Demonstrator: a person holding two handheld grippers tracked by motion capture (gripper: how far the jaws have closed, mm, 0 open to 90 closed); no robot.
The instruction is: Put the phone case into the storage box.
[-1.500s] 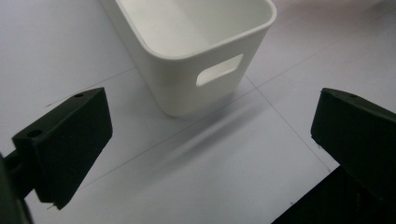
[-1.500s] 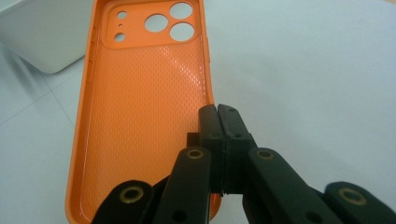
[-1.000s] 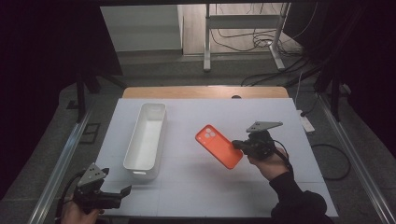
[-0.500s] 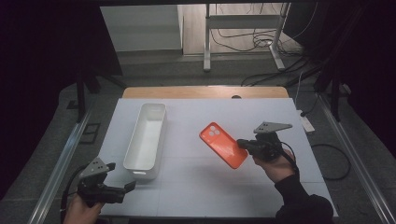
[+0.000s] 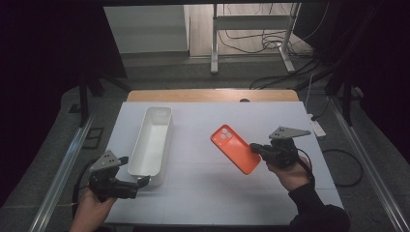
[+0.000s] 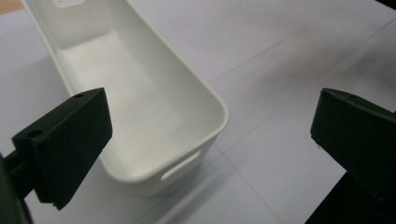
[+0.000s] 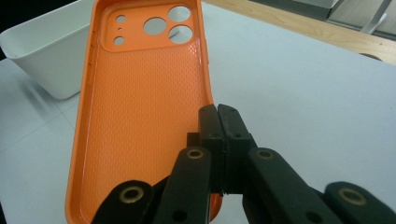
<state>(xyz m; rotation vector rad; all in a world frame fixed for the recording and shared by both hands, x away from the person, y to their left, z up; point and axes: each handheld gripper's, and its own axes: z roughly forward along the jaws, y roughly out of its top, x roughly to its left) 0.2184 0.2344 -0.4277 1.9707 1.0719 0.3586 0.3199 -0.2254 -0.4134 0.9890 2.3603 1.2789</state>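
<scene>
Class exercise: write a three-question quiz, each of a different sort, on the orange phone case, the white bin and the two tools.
1. True or false: the right tool is shut on the orange phone case's edge.
2. The left tool's jaws stand: A open, B shut on the white bin, C shut on nothing.
3. Fill in: the bin holds ____.

Key: 1 true. 2 A; the jaws stand wide apart near the bin's near end. 3 nothing; its inside is bare.
</scene>
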